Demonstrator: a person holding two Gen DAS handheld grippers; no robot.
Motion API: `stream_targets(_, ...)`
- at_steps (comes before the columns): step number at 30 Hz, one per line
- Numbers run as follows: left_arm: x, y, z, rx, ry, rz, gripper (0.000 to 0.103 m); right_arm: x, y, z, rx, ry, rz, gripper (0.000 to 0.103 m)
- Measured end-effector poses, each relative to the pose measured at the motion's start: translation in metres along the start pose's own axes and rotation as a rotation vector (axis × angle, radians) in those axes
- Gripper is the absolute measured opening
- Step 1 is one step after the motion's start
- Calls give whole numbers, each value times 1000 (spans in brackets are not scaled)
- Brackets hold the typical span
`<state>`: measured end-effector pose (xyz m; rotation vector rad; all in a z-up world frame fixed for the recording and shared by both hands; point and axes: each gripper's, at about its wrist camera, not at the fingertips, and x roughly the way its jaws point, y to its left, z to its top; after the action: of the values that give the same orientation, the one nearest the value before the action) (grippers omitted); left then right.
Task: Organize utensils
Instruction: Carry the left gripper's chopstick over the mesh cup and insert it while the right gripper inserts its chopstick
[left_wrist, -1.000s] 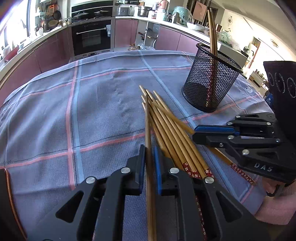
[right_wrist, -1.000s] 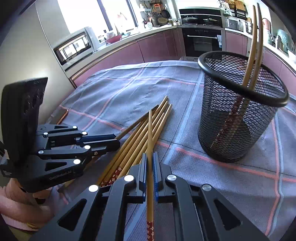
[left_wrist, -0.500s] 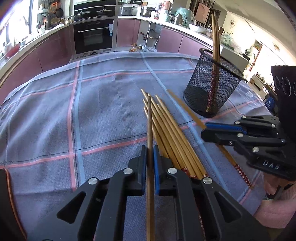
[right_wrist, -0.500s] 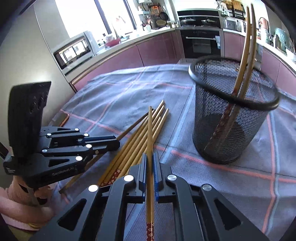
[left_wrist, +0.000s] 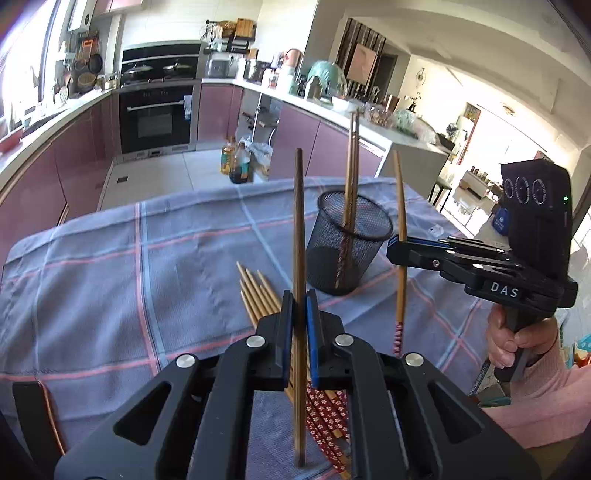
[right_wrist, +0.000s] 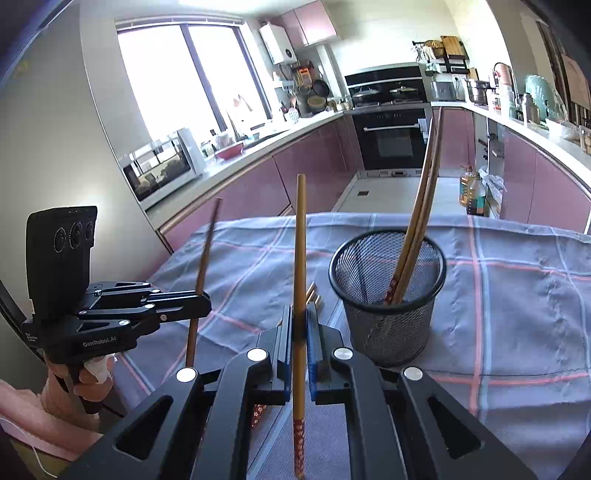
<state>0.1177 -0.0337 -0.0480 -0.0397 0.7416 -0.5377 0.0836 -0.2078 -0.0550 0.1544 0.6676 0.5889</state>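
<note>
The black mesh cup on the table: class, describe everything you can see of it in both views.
The mesh cup is a round, black holder of what looks like wire mesh, with a solid rim, slightly narrower at the base. It stands upright on the checked blue-grey tablecloth. Two chopsticks lean inside it against the rim, red-patterned ends down, tips rising well above it. Neither claw touches it; the loose chopsticks on the cloth lie beside it, apart.

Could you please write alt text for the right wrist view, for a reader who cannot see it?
The right gripper, jaws shut, holds one chopstick upright above a grey checked cloth. Just right of it stands a black mesh cup holding two chopsticks; at left, the left gripper holds another chopstick, with a kitchen behind.
</note>
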Motion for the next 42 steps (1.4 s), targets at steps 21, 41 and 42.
stream_targets(21,-47,-42,93,38,-246,-92,8,-54,-16,72,-58,-207,-15,6)
stream_targets(41,26,-82,124,103,-133,-43,8,-19,-51,83,-23,-150,-76,6)
stream_targets(42,30,-82,121,104,-120,-43,8,-16,-50,82,-22,-137,-74,6)
